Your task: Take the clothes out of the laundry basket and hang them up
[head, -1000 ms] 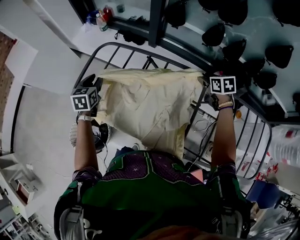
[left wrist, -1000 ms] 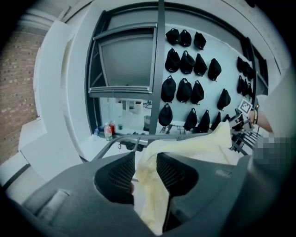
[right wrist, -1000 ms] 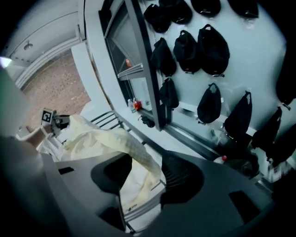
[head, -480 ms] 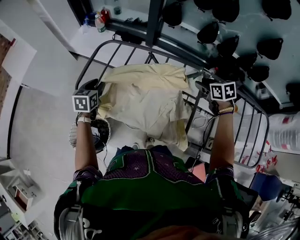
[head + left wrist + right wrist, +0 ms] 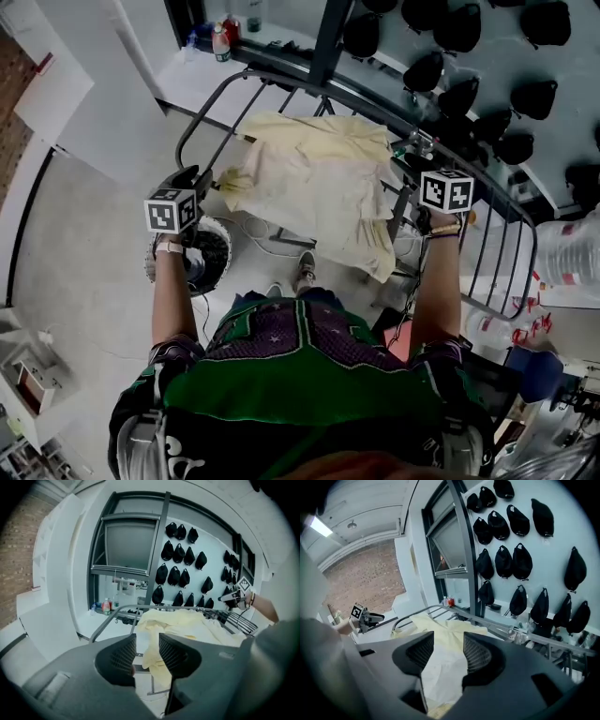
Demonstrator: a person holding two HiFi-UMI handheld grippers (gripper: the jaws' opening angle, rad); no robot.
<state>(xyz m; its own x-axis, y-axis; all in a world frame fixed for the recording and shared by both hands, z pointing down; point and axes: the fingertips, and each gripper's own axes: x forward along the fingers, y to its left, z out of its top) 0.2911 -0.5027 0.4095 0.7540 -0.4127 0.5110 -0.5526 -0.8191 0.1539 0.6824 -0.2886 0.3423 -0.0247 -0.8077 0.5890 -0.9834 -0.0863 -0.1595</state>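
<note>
**Fingers (image 5: 119,656) parted on both grippers, yellow garment (image 5: 319,183) spread over the rack (image 5: 101,624)**

Fingers of the left gripper (image 5: 146,641) stand a moderate gap apart, with the pads pressing on nothing. Through that gap I can see a hanging corner of the yellow garment, a little beyond the tips. The right gripper (image 5: 448,641) is the same, its fingers apart and empty, with pale cloth lying below and past them.

From the head view, the left gripper hovers near the garment's eight o'clock corner. The right gripper is just beside its three o'clock edge. The garment lies draped across the rack's rails at twelve o'clock from the person, with one flap hanging down toward five o'clock.

A round, white-rimmed basket (image 5: 214,253) sits on the floor at nine o'clock, partly hidden under the left forearm. Black caps (image 5: 441,66) hang on the wall from twelve to two o'clock. Bottles (image 5: 221,39) stand on a ledge at eleven.
</note>
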